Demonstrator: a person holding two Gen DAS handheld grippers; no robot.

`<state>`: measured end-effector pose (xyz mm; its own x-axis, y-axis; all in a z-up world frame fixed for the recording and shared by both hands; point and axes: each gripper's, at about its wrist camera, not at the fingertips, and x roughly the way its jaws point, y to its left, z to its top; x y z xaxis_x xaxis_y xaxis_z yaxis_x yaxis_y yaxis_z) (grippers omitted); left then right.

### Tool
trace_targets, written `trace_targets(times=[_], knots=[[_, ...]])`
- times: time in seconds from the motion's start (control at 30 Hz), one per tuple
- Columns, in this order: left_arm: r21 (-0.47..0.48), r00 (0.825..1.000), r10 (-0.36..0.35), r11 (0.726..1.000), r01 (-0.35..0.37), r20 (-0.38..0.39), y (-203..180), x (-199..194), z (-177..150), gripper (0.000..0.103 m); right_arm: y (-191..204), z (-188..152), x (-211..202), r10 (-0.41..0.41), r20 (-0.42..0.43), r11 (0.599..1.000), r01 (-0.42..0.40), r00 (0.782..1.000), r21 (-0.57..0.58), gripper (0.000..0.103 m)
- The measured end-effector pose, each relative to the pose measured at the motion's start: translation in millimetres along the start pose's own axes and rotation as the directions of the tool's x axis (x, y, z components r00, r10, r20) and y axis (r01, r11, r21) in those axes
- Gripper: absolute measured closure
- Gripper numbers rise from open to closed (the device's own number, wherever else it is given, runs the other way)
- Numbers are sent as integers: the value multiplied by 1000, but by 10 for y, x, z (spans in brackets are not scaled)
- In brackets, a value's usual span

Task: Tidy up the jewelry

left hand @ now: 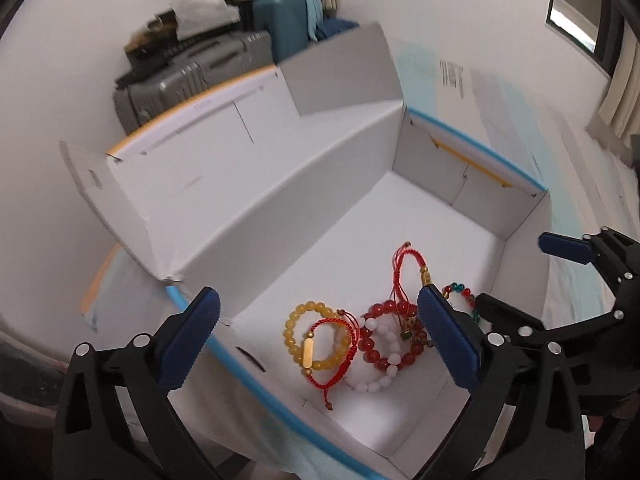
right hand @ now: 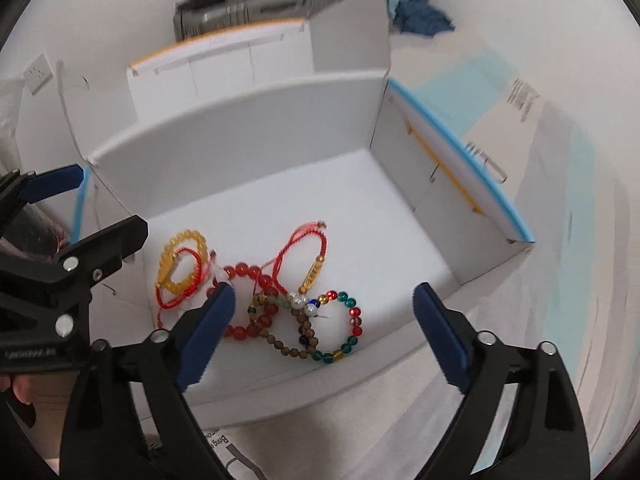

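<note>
The left gripper [left hand: 318, 334] and the right gripper [right hand: 324, 322] both hang wide open and empty over the white box [right hand: 248, 128]. On its floor, near the front wall, the bracelets lie heaped together: yellow bead bracelet [left hand: 294, 320], red bead bracelet [right hand: 240, 270], multicoloured bead bracelet [right hand: 354, 322], red cord bracelet [right hand: 310, 240].

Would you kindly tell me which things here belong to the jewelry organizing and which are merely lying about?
Belong to the job:
- white box
- yellow bead bracelet
- red bead bracelet
- white bead bracelet
- multicolored bead bracelet
- brown bead bracelet
- red cord bracelets
- left tool, right tool, both open

Lying about:
- grey suitcases
- teal suitcase
- wall socket
</note>
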<state>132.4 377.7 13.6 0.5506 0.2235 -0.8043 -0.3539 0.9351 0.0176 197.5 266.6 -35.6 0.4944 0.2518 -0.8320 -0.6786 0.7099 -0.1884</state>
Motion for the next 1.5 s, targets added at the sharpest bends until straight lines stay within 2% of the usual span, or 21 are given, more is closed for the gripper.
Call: trace_targets(times=[0.1, 0.4, 0.57, 1.03, 1.5], knots=[[-17, 999, 7, 1000, -7, 34, -5, -136, -48, 6, -55, -82, -300, -23, 69, 999, 21, 997, 30, 9], [-19, 995, 27, 999, -25, 98, -33, -596, -355, 6, -141, -417, -844, -50, 162, 997, 39, 985, 67, 9], [-30, 994, 29, 999, -26, 102, -60, -731, -525, 6, -131, -617, -964, -57, 184, 996, 42, 981, 84, 9], [-66, 985, 128, 990, -121, 118, -181, -961, -882, 6, -142, -968, -1263, -88, 219, 990, 62, 972, 126, 9], [-61, 989, 99, 994, -92, 113, -266, -1016, -930, 6, -150, -1023, -1309, -100, 222, 989, 71, 970, 132, 9]])
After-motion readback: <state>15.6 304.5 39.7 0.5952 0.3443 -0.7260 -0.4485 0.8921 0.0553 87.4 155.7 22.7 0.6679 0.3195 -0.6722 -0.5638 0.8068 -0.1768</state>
